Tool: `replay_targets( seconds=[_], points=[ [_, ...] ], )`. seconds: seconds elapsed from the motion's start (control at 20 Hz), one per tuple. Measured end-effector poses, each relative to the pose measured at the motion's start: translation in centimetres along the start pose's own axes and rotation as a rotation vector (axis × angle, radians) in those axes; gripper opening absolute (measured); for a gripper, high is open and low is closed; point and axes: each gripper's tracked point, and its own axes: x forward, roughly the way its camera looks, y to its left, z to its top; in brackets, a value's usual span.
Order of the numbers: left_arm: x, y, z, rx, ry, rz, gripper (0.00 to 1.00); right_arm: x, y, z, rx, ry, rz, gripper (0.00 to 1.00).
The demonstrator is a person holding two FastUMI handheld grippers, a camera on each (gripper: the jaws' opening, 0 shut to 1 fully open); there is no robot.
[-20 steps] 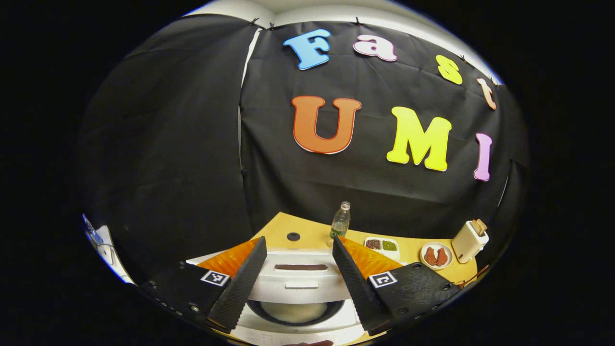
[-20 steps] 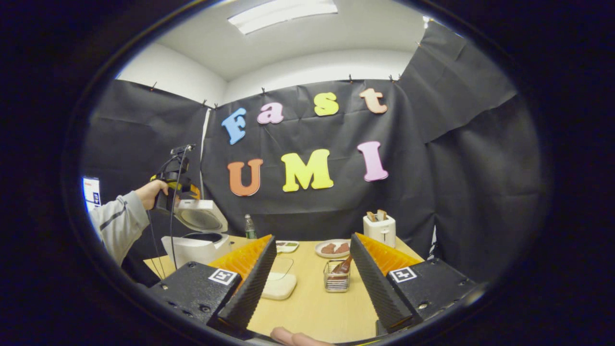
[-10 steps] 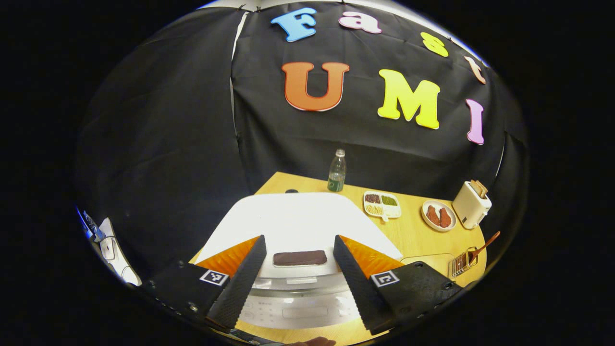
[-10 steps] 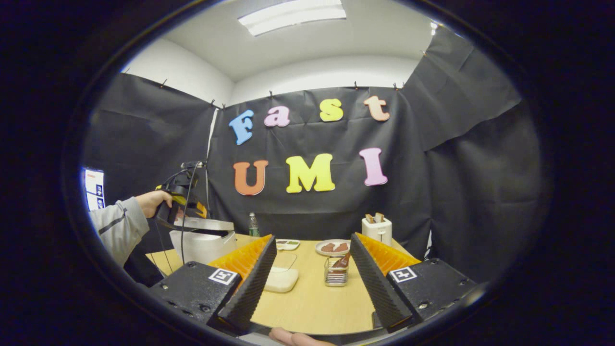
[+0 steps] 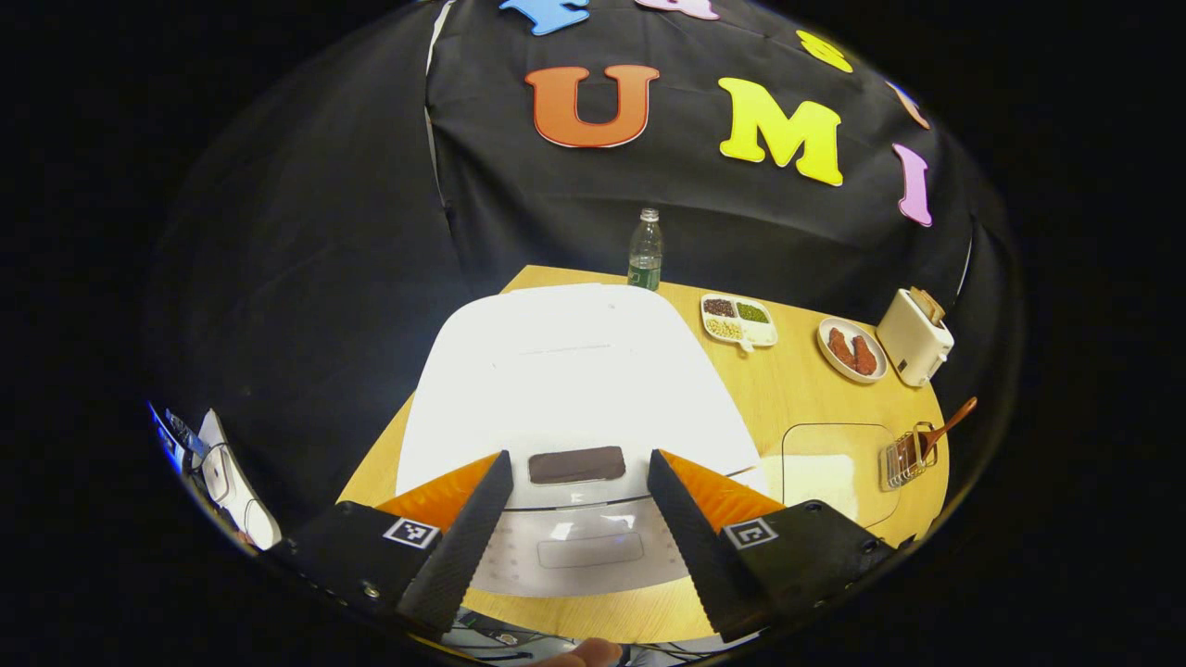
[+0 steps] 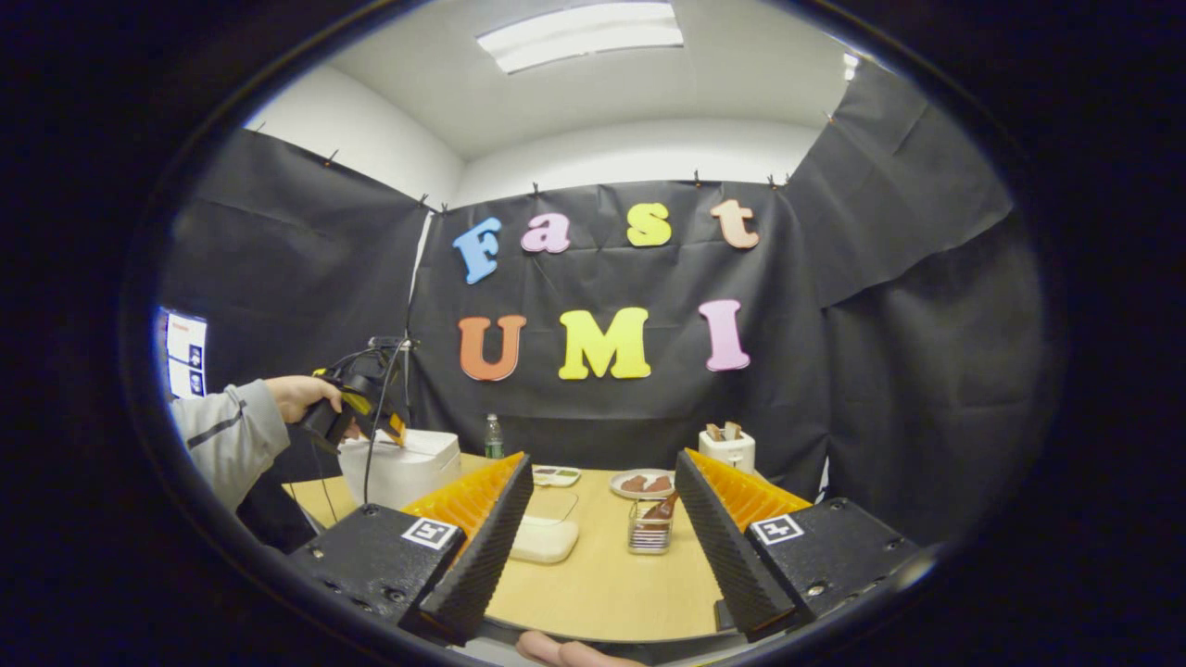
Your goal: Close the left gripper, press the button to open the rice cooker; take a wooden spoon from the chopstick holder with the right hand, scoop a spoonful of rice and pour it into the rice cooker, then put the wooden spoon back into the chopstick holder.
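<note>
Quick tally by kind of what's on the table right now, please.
Appliances: 2, rice cooker, toaster
Dishes: 3, divided tray, plate, rice container
Bottle: 1
Holder with spoon: 2
Total: 8

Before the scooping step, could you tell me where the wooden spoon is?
In the left gripper view, the wooden spoon leans in the chopstick holder at the table's right edge, beside the clear rice container.

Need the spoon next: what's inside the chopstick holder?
The wooden spoon stands tilted in the wire chopstick holder, handle sticking out. Its bowl sits down among dark contents I cannot make out.
</note>
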Motion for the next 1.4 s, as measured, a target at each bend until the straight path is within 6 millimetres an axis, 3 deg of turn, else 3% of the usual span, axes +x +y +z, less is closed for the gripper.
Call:
replay_targets(
  seconds=[0.05, 0.25, 0.4, 0.7, 0.9, 1.15, 1.3, 1.4],
  points=[
    [0.1, 0.0, -0.1, 0.002, -0.010, -0.001, 0.96, 0.0, 0.1, -0.1, -0.001, 0.003, 0.001, 0.99],
    [0.4, 0.3, 0.4, -0.035, -0.079, 0.022, 1.00, 0.5, 0.0, -0.9, 0.012, 0.030, -0.004, 0.99],
    [0.7, 0.6, 0.4, -0.043, -0.093, 0.044, 0.98, 0.9, -0.8, -1.2, 0.019, 0.049, -0.022, 1.00],
    [-1.3, -0.2, 0.3, -0.039, -0.127, 0.047, 0.96, 2.0, -3.2, -1.9, 0.026, 0.071, -0.089, 0.99],
    [-5.3, -1.4, 1.7, -0.048, -0.261, 0.009, 0.96, 2.6, -4.4, -2.4, 0.034, 0.091, -0.120, 1.00],
    [-11.8, -3.6, 2.5, -0.048, -0.433, -0.051, 0.96, 3.3, -5.6, -3.0, 0.043, 0.123, -0.159, 1.00],
    [-15.5, -5.1, 1.8, -0.028, -0.518, -0.093, 0.95, 3.4, -6.0, -3.2, 0.051, 0.136, -0.172, 0.96],
    [-17.5, -5.6, 0.9, -0.018, -0.573, -0.116, 0.95, 3.4, -6.4, -3.3, 0.049, 0.140, -0.181, 1.00]
  ],
)
